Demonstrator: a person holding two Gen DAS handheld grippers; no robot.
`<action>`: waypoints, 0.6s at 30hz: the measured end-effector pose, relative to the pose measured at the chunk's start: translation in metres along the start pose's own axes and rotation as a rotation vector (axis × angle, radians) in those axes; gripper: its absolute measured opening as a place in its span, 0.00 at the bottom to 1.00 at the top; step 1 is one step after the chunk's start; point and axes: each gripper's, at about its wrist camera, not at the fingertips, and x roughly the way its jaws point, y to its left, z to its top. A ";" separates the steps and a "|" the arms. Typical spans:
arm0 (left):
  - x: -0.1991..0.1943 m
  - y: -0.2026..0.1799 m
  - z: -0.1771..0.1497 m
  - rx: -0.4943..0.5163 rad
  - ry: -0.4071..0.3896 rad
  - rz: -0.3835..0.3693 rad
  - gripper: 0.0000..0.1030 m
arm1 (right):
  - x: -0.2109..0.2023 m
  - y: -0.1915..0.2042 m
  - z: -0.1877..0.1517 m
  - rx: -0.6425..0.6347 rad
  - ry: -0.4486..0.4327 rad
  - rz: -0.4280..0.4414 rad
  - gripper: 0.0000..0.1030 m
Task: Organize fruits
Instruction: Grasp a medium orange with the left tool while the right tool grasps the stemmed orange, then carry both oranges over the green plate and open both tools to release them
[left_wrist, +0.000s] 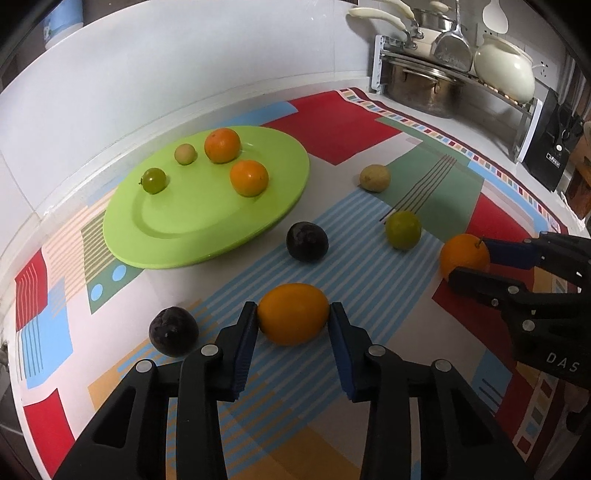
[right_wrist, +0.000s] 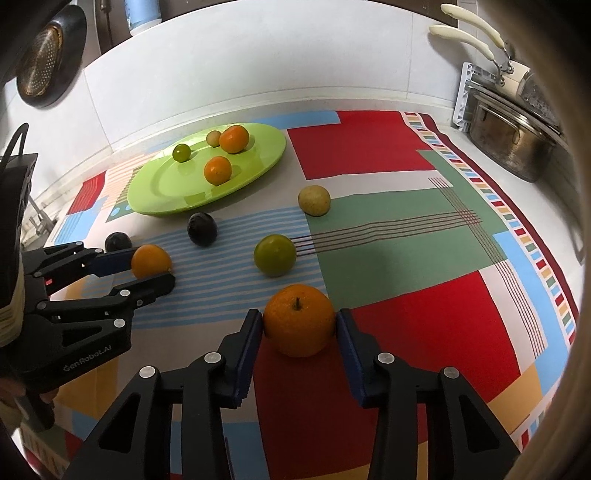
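My left gripper (left_wrist: 293, 325) is shut on a smooth orange fruit (left_wrist: 293, 314) resting on the patterned mat. My right gripper (right_wrist: 300, 326) is shut on an orange with a stem (right_wrist: 299, 321), also on the mat; it also shows in the left wrist view (left_wrist: 464, 257). The green plate (left_wrist: 177, 229) at the back left holds two oranges (left_wrist: 222, 145) (left_wrist: 249, 177) and two small green fruits (left_wrist: 153, 180) (left_wrist: 185, 153). On the mat lie two dark fruits (left_wrist: 307, 241) (left_wrist: 173, 331), a green lime (left_wrist: 403, 230) and a yellowish fruit (left_wrist: 375, 178).
A dish rack with a steel pot (left_wrist: 417, 86), a white pot (left_wrist: 504, 68) and utensils stands at the back right. A black appliance (left_wrist: 552, 147) stands at the right. A white tiled wall (left_wrist: 184, 62) runs behind the plate.
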 end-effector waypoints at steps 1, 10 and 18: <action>-0.001 0.000 0.000 -0.002 -0.001 0.001 0.37 | 0.000 0.000 0.000 0.001 0.000 0.002 0.41; -0.015 0.001 -0.001 -0.034 -0.018 0.012 0.37 | -0.010 0.005 0.001 -0.022 -0.027 0.018 0.41; -0.035 0.008 -0.001 -0.091 -0.034 0.036 0.37 | -0.022 0.015 0.009 -0.059 -0.063 0.055 0.41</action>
